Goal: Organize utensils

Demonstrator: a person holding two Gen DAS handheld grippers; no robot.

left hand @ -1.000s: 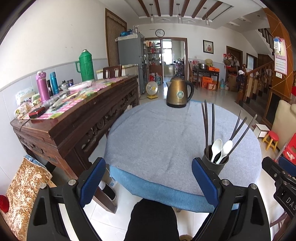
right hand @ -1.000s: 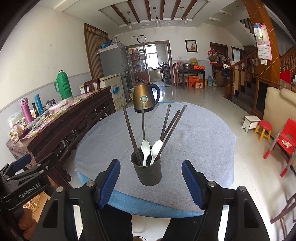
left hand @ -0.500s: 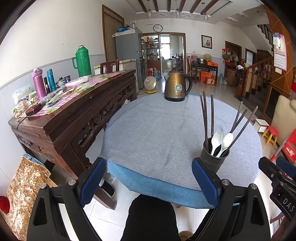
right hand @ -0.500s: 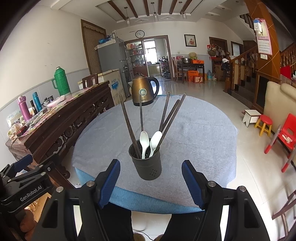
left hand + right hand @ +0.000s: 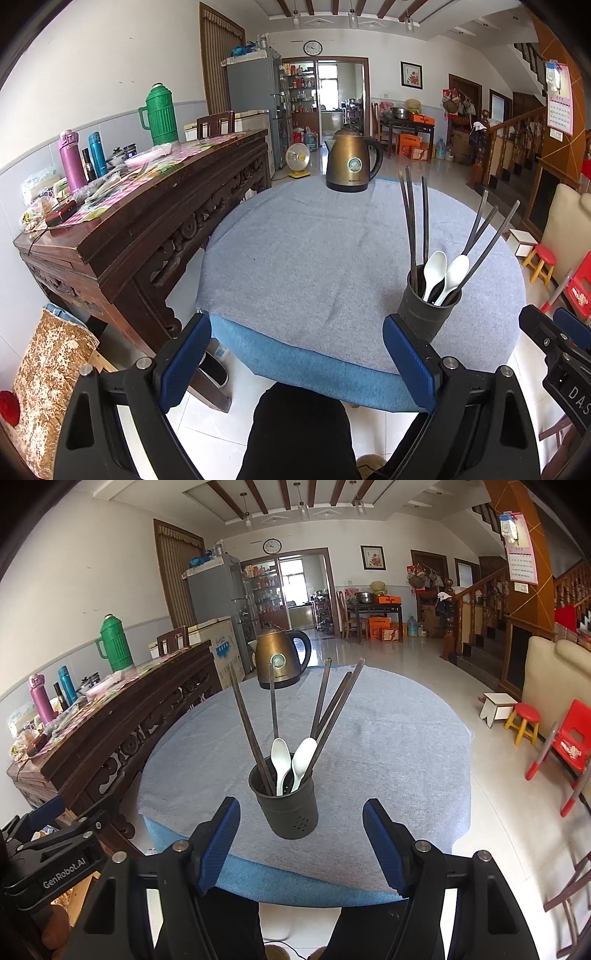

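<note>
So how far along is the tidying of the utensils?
It looks done, or not yet begun: the chopsticks and two white spoons stand in the dark holder on the table. Nothing is in hand: left gripper and right gripper are open and empty.

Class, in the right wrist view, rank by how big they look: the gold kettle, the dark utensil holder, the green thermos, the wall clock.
1. utensil holder and gold kettle: look about alike; the holder is nearer the camera, so no ranking.
2. green thermos
3. wall clock
</note>
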